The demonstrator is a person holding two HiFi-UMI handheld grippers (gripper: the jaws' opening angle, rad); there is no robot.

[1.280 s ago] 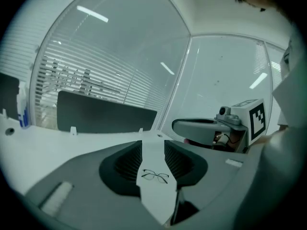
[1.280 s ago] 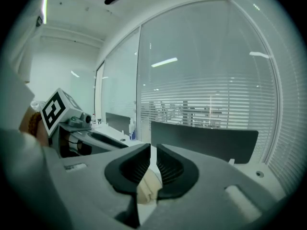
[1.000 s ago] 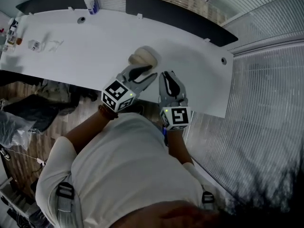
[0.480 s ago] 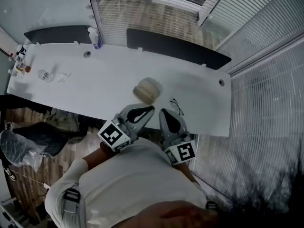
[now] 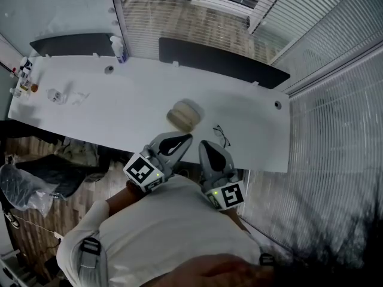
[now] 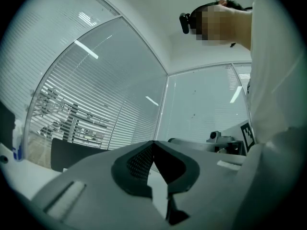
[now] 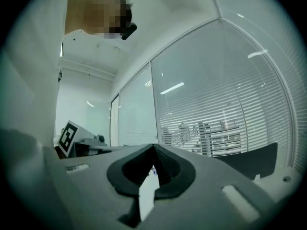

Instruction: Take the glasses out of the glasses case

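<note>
With the glasses [image 5: 221, 135] already out on the worktop [image 5: 119, 94] at four o'clock of the glasses case [image 5: 184, 115], the left gripper [image 5: 188, 138], its jaws just now closing on nothing, and the right gripper [image 5: 203, 144] sit shut and empty at six o'clock, apparently finished.

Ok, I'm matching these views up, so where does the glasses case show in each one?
Head view: the glasses case lies on the white desk, just ahead of the left gripper.
Left gripper view: not in it.
Right gripper view: not in it.
Shared landmark: the dark screen behind the desk, low left in the left gripper view, low right in the right.
</note>
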